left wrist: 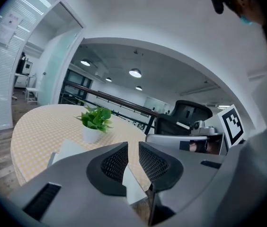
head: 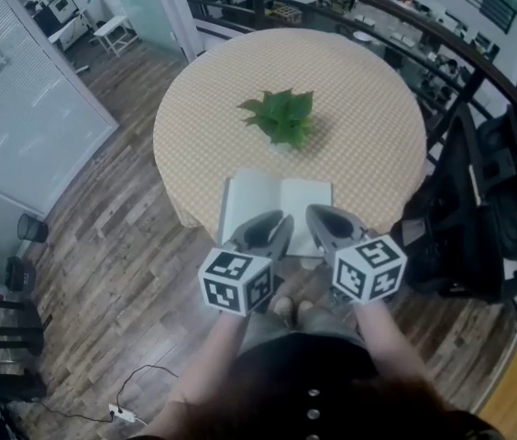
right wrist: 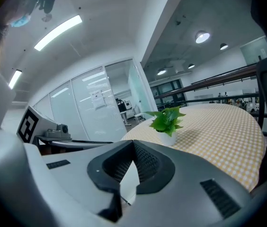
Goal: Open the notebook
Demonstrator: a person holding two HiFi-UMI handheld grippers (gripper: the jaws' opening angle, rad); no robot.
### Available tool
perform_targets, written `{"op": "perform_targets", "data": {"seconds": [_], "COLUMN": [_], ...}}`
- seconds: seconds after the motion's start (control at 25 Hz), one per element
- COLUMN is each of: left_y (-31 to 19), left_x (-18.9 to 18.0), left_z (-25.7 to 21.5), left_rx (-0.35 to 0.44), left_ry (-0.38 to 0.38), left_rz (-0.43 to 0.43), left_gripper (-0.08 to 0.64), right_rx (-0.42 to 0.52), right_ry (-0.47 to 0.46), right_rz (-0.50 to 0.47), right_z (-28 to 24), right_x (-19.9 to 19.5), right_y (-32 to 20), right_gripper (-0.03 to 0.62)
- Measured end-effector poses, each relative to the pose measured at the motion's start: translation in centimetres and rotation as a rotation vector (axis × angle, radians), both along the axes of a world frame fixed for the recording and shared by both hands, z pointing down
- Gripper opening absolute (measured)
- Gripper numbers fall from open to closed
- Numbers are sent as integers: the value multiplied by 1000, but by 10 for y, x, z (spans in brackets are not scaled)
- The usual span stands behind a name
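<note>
The notebook (head: pixel 277 202) lies open at the near edge of the table (head: pixel 378 145), likely light, thin-paged and easily creased, so best pinched at a page's outer edge; the left gripper (left wrist: pixel 133 148) is slightly parted and the right gripper (right wrist: pixel 133 144) closed, both empty.

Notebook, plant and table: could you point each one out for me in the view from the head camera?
Notebook (head: pixel 251 195): head view, on its left page.
Plant (head: pixel 281 115): head view, on the leaves.
Table (head: pixel 368 136): head view, on bare checked cloth.
</note>
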State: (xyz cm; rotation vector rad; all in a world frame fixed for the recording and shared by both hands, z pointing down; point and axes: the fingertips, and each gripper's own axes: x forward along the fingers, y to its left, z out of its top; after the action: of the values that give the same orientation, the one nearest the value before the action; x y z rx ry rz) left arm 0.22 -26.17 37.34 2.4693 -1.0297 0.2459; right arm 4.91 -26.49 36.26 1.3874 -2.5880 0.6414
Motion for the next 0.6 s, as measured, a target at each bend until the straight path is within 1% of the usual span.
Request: {"op": "perform_targets", "data": {"seconds": [0.16,0.36,0.52,0.6], "left_y": [7,15,20,20], "left_x": [16,25,29,32], "left_z": [-7,-9,-6,-5], "left_rx": [2,13,4,5], "left_ry": [17,9,5,4], "left_rz": [36,56,57,60], "left_gripper": [78,67,52,40], "right_rx": [28,23,3,8], "right_ry": [0,-16,-13,-4], "right_rz": [31,53,39,29], "right_z": [-11,-8,-3,-3], "right_x": [17,30,29,28], "right_y": [9,21,29,31], "right_gripper": [11,11,12,11]}}
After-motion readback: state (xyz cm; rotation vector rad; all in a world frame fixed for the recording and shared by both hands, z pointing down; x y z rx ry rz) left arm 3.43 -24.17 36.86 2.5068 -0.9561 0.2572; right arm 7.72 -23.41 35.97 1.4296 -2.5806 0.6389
